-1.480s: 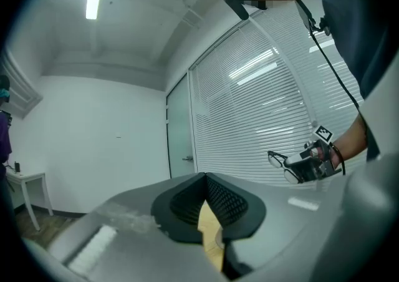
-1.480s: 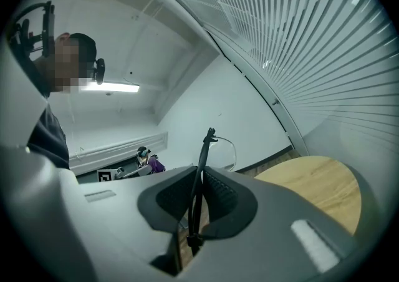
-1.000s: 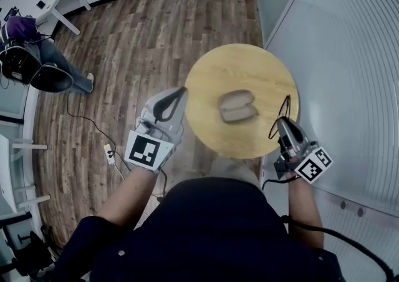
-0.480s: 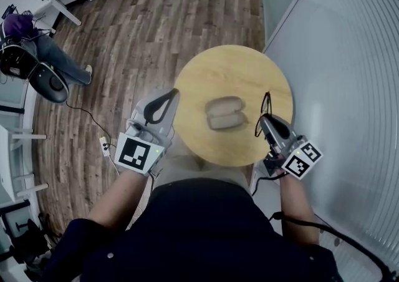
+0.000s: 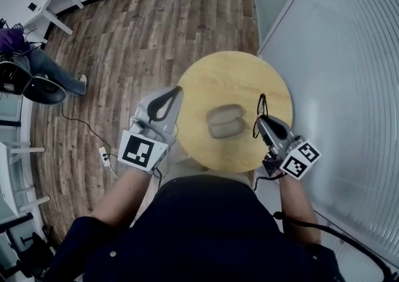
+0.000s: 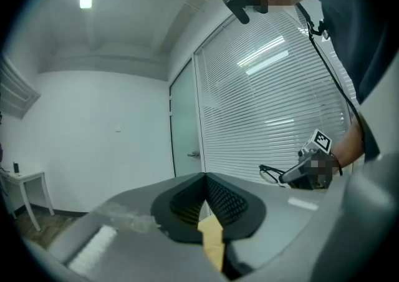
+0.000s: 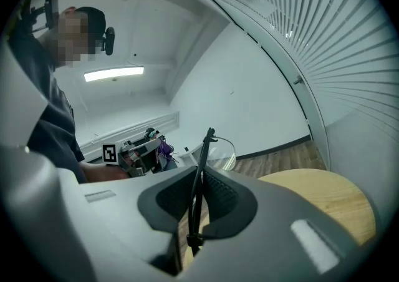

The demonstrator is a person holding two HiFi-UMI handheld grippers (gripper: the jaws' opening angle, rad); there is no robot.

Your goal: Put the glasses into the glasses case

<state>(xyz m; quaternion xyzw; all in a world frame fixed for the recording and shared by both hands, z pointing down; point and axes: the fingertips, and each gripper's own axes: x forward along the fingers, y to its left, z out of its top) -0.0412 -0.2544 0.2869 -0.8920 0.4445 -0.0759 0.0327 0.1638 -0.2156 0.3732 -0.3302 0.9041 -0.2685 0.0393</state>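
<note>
Right now the round wooden table [image 5: 232,78] fills mid-frame. Left of its edge, my left gripper [image 5: 177,92] is clenched on nothing. My right gripper [image 5: 265,122], at the table's right rim, pinches the thin black-framed, clear-lensed glasses [image 7: 200,175]. The greyish glasses case [image 5: 225,120] lies open at centre.

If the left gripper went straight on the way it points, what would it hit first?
Probably nothing nearby: the left gripper, jaws shut, points over the left edge of the table, with the glasses case off to its right. Depth unclear.
</note>
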